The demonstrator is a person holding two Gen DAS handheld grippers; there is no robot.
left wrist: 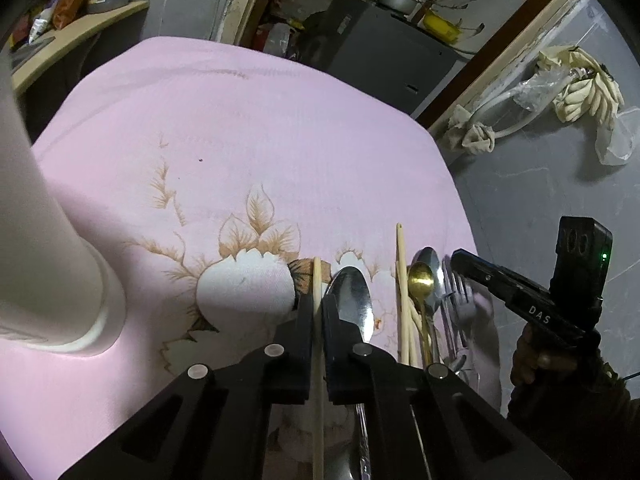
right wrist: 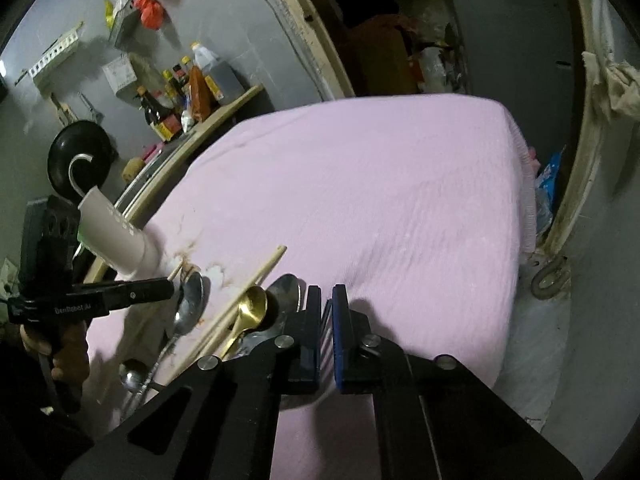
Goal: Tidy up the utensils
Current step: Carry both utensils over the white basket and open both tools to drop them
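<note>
The pink-clothed counter [right wrist: 400,208] lies bare across its far and right-hand stretch, so tongs could pass there freely. On the left a white cylindrical holder [left wrist: 60,280] stands tilted on the cloth, blocking that side. The near edge is crowded: steel spoons [left wrist: 352,300], a gold spoon [left wrist: 420,280], chopsticks [right wrist: 248,288] and a fork [left wrist: 460,296] lie packed together, overlapping.
</note>
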